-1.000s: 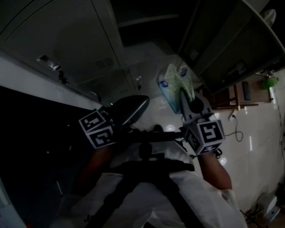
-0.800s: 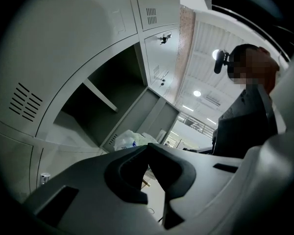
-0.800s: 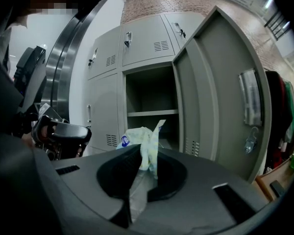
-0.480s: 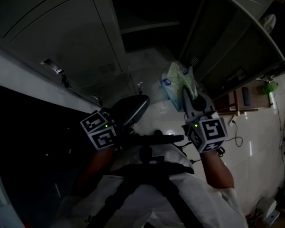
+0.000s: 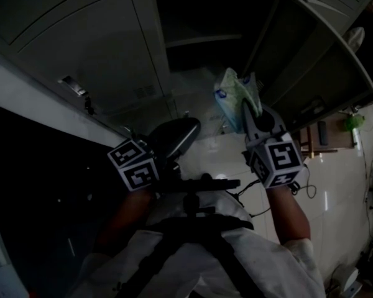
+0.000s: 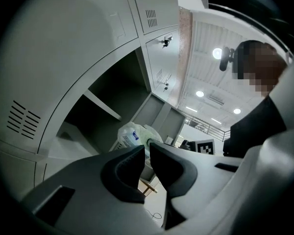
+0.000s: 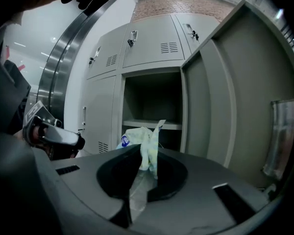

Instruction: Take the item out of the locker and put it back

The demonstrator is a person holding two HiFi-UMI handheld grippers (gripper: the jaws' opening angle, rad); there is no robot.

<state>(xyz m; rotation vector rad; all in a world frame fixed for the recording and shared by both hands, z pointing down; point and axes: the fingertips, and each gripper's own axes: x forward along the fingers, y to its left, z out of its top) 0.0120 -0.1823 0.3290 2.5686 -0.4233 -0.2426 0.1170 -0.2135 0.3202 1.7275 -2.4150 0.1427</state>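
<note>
Holding the plastic-wrapped pack (image 5: 230, 95) at one o'clock, clamped tight in the right gripper (image 5: 247, 107), before the open locker (image 5: 202, 41); at its eight o'clock, the left gripper (image 5: 185, 132), narrowly apart, empty.

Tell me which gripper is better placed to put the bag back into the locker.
Right. The right gripper is shut on the bag and faces the open locker; the left gripper holds nothing.

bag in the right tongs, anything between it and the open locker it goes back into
Nothing visible does. The right tongs pinch the bag in front of the open locker, its door swung wide to the right. The compartment mouth looks clear, and the left tongs hang off to the left side.
</note>
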